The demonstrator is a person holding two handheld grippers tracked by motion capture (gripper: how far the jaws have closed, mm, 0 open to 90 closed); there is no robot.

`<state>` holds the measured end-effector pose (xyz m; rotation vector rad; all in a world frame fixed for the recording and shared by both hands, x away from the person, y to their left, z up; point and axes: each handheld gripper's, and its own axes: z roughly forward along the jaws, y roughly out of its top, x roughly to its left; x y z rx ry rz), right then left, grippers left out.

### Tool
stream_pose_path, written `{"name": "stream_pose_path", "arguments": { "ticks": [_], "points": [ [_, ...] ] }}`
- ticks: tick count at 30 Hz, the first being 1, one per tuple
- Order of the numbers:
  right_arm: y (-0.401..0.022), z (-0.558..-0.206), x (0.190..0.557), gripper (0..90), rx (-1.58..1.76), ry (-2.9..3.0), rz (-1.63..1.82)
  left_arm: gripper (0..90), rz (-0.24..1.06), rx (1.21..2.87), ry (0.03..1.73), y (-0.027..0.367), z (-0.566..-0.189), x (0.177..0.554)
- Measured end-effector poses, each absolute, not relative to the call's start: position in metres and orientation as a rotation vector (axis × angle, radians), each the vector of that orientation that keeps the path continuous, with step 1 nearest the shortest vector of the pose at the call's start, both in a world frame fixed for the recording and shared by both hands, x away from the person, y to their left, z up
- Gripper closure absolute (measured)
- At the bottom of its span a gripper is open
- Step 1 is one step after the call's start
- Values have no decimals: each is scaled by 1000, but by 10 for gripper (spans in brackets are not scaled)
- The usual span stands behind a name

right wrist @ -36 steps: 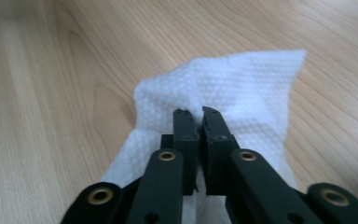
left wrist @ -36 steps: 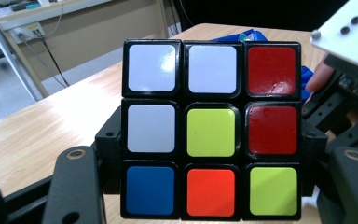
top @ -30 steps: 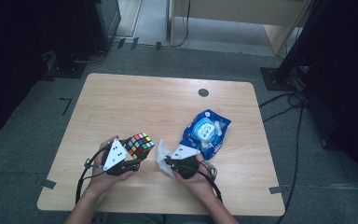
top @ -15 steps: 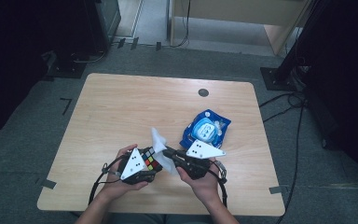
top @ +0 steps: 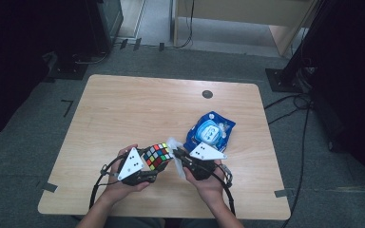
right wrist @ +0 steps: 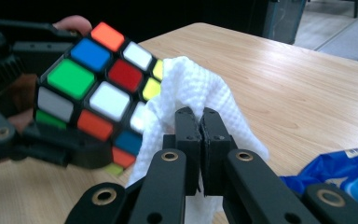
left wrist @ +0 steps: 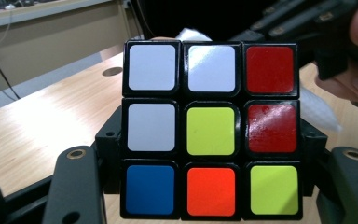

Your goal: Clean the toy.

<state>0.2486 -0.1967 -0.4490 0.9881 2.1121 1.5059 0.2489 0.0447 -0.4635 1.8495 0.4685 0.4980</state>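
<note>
High view: one wooden table (top: 123, 109) carries the work, and two hands come in from its near edge, each with one tool. Farthest left is the left tool (top: 145, 166), its grey three-cornered plate on top, held above the near part of the table. Its jaws are pinching one Rubik's cube (top: 158, 156), which is lifted off the wood and tilted, with mixed coloured squares on every face that shows. Left gripper view looks straight at one cube (left wrist: 212, 128) face of nine squares: three white, two red, two yellow-green, one blue and one orange. The two black jaws press on the cube's lower left and lower right sides.

Just right of the cube, one white wet wipe (top: 176, 149) hangs against the cube's right side. The right tool (top: 183, 161) grips it, jaws pressed together with the cloth caught between them. Right gripper view shows this closely: the two jaw tips meet with only the wipe (right wrist: 191, 93) between them, the cloth draped over and around the tips and touching the cube (right wrist: 98, 93) on the side nearest that tool.

Farther right, one blue packet of wet wipes (top: 209, 135) lies flat on the table, just beyond the right hand and apart from the cube. One small dark round disc (top: 207, 94) sits in the tabletop near its far edge, well apart from everything else.
</note>
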Motion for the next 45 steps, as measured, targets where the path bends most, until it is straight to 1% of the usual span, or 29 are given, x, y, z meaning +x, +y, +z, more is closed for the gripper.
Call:
{"name": "stream_pose_path", "arguments": {
  "ticks": [3,6,9,11,17,21,27,33,40,45],
  "points": [
    [-197,-448,247,888,994,2098,1503,338,516,1854,481,46,-464,251],
    [-199,-437,242,889,977,2053,1554,338,531,1886,482,44,-468,252],
    [-195,-421,232,889,880,2047,1697,338,520,1908,472,40,-472,251],
    [-187,-417,226,888,821,2069,1719,338,521,1916,455,35,-472,248],
    [-181,-423,226,887,838,2093,1691,338,509,1910,424,32,-467,243],
    [-187,-430,233,886,910,2082,1684,338,495,1898,424,33,-466,243],
    [-195,-440,243,885,990,2084,1627,338,508,1894,434,37,-463,244],
    [-195,-441,243,885,1007,2088,1617,338,499,1891,438,39,-464,246],
    [-183,-430,231,881,908,2099,1656,338,497,1931,419,32,-469,244],
    [-189,-436,238,883,965,2101,1619,338,501,1924,418,33,-466,243]
  ]
}}
